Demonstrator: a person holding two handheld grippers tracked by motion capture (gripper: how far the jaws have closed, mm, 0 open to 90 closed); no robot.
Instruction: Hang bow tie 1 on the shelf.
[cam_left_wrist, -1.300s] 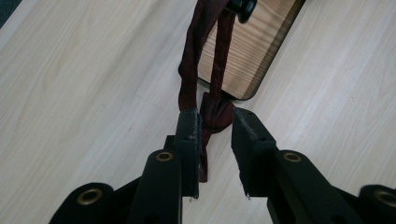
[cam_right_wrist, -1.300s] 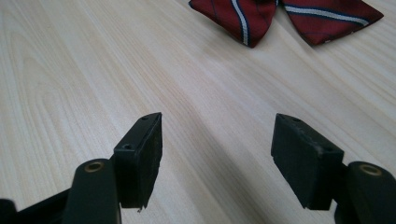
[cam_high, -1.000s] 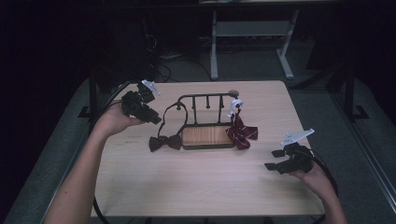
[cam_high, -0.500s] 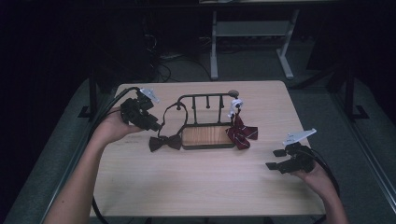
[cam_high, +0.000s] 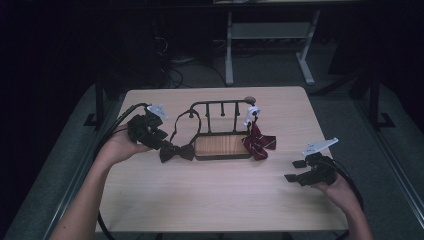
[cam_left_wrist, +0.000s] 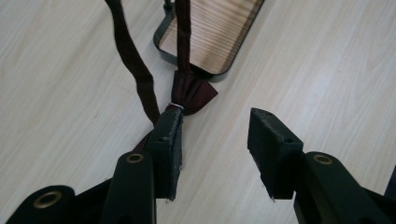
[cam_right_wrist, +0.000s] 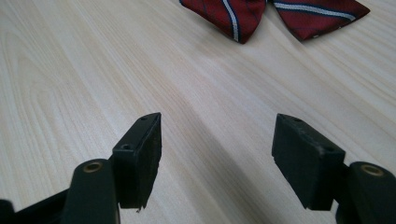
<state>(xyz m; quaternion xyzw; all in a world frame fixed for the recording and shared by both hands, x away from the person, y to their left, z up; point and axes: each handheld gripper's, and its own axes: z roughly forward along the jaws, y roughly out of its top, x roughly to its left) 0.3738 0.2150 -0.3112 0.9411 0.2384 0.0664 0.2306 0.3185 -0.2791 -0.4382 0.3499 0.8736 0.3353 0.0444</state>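
A dark maroon bow tie (cam_high: 176, 151) lies on the table left of a black wire rack (cam_high: 220, 106) with a wooden base (cam_high: 222, 146). Its strap (cam_high: 182, 120) loops up over the rack's left end. My left gripper (cam_high: 159, 137) sits just left of it. Its jaws have just been opening, with bare table between them in the left gripper view (cam_left_wrist: 217, 126). The bow tie (cam_left_wrist: 191, 91) lies at the left jaw's tip, partly hidden behind it. A red striped bow tie (cam_high: 259, 142) hangs at the rack's right end. My right gripper (cam_high: 295, 171) rests open at the table's right.
The light wooden table (cam_high: 210, 200) has dark floor on every side. A white desk frame (cam_high: 270, 35) stands behind it. Both cables trail off the table's sides. In the right gripper view the striped bow tie (cam_right_wrist: 261, 11) lies ahead of the open gripper (cam_right_wrist: 217, 135).
My left gripper has drawn left and toward the person, away from the rack, and its jaws have widened. The dark bow tie stays on the table. The right gripper has not moved.
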